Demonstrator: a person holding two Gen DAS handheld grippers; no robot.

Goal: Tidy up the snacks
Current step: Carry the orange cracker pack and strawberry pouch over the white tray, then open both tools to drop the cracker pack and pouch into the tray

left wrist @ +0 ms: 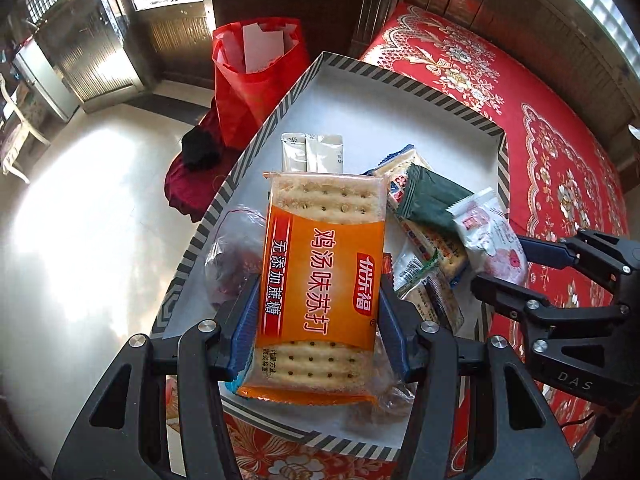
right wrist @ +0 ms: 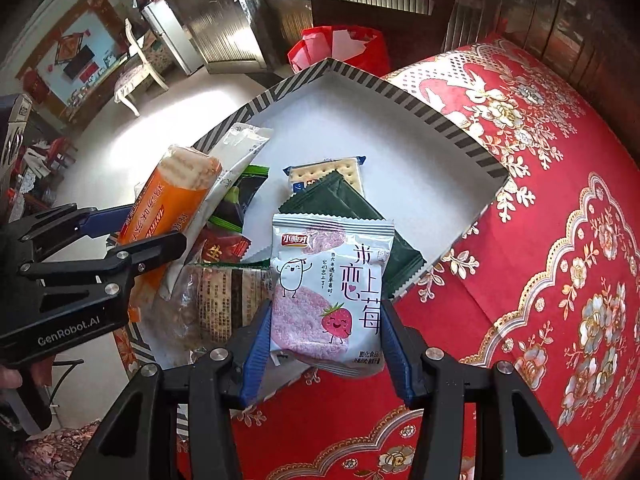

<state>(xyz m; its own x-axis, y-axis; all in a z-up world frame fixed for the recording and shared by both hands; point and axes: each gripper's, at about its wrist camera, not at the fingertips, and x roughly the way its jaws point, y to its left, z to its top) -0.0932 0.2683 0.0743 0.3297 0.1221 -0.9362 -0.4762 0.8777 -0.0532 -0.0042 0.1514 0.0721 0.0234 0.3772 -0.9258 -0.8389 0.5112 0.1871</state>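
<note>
We hold a snack in each tool over the box [left wrist: 400, 80].
Left tool [left wrist: 318, 320] clamps crackers [left wrist: 324, 276], right tool [right wrist: 326, 340] a strawberry pack [right wrist: 328, 292]; thin wrappers may slip.

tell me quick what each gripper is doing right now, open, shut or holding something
Left gripper: shut on the orange cracker pack.
Right gripper: shut on the white strawberry snack packet.

A home: red floral tablecloth [right wrist: 540, 240], fridge [right wrist: 168, 36], chair [right wrist: 136, 64], tiled floor [left wrist: 92, 200]
</note>
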